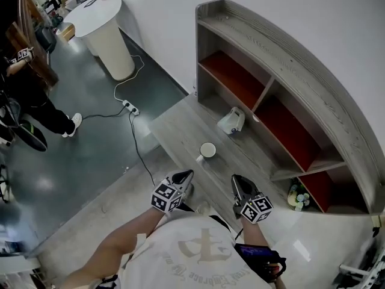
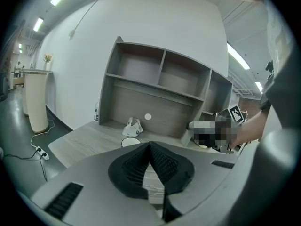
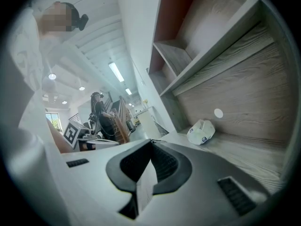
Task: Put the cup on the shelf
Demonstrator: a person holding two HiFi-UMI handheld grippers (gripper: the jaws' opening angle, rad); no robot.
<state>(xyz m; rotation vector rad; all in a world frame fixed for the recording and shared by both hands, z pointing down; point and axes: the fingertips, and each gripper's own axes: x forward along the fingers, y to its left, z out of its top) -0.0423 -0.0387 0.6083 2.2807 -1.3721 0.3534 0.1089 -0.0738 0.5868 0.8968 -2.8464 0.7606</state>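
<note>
A white cup (image 1: 207, 150) stands upright on the grey wooden desk (image 1: 174, 128), in front of the open shelf unit (image 1: 272, 52). Both grippers hover at the desk's near edge, short of the cup. My left gripper (image 1: 186, 177) is shut and empty; in its own view its jaws (image 2: 149, 145) meet at the tips and cover most of the cup (image 2: 130, 142). My right gripper (image 1: 236, 182) is to the right of the cup, also shut with nothing held (image 3: 151, 143). The shelf (image 2: 155, 86) has several empty compartments.
A white headset-like object (image 1: 231, 121) lies on the desk near the shelf's lower bay, also seen as the white object (image 3: 201, 132). A power strip and cable (image 1: 130, 107) lie on the floor left of the desk. A white round table (image 1: 99, 17) and a person (image 1: 27, 89) are farther left.
</note>
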